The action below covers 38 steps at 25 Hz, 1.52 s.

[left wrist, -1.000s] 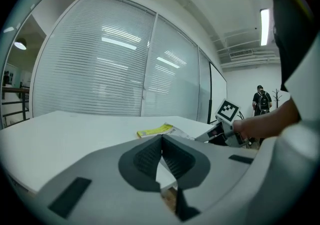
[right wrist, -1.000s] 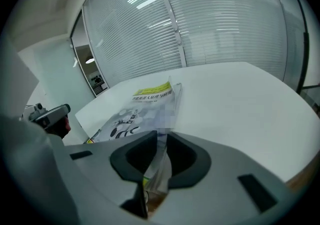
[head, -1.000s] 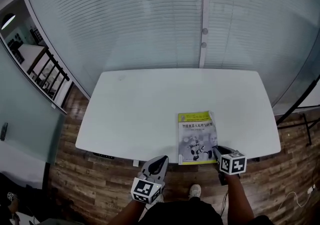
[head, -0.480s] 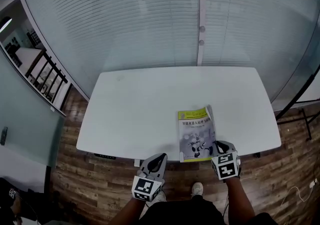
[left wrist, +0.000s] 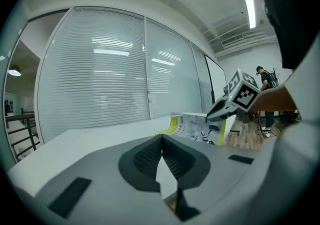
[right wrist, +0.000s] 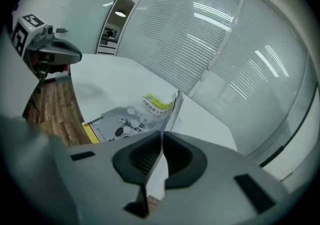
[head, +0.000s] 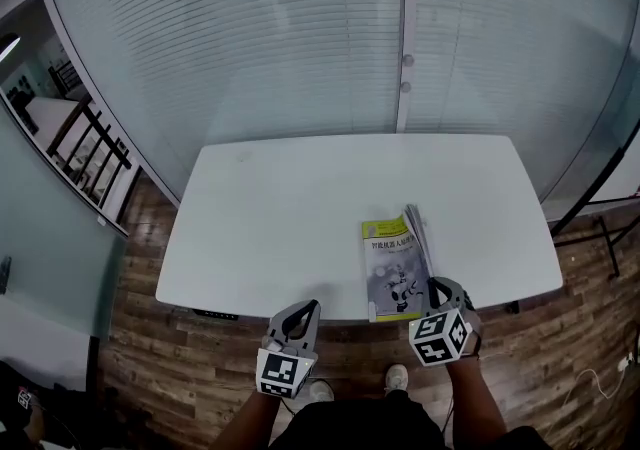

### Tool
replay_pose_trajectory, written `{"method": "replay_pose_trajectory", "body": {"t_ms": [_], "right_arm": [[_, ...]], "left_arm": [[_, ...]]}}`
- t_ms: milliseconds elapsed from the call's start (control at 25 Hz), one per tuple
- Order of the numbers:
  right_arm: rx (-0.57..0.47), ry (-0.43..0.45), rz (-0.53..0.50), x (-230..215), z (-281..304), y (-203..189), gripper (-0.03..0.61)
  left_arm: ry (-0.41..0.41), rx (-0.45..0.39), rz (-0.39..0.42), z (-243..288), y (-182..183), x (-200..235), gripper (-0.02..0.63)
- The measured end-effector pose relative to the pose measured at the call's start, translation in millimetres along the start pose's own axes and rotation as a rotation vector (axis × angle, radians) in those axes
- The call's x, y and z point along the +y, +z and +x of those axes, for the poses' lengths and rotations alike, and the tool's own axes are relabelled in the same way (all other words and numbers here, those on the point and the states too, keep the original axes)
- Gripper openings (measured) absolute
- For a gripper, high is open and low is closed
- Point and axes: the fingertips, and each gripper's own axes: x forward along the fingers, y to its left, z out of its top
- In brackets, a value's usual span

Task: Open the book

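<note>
Evidently the step in hand was lifting the front cover. The right tongs [head: 437, 288] were closing on the near right corner of the book [head: 397, 256]. A thin pale edge ran between their pads, with the cover [right wrist: 122, 119] tilted up to their left and fanned leaves [right wrist: 176, 100] just beyond them. The book lay on the white bench [head: 280, 208] by its near edge, just ahead of the right tongs and well to the right of the left tongs [head: 303, 310]. The left tongs were together on nothing, at the bench's near edge. To do the step well, I judged, the grip should be light. The cover should swing over in an arc toward the spine rather than be pulled straight up, or the whole book might drag or the paper crease. The idle left tongs could pin the lower leaves if the book slid. The pinched sheet showed edge-on, so I could not tell whether it was the cover alone or several leaves. In the head view the right tongs hid the book's near right corner, and the cover's print was too small to read.
</note>
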Motion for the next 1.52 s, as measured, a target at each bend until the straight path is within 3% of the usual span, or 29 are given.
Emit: {"method": "replay_pose_trajectory", "body": {"t_ms": [160, 480, 720, 1000, 1520], "right_arm": [[0.004, -0.037, -0.051, 7, -4, 11, 0.025], [-0.001, -0.132, -0.213, 21, -17, 46, 0.020], [-0.060, -0.172, -0.309, 53, -27, 80, 0.017], [-0.098, -0.169, -0.312, 87, -34, 107, 0.012], [-0.140, -0.053, -0.432, 170, -18, 140, 0.011]], "left_arm": [[0.014, 0.033, 0.018, -12, -6, 20, 0.011], [-0.053, 0.019, 0.034, -22, -14, 18, 0.011], [-0.081, -0.014, 0.099, -31, -14, 18, 0.011], [-0.087, -0.033, 0.072, -48, -18, 25, 0.011], [-0.027, -0.008, -0.001, -79, -40, 49, 0.011]]}}
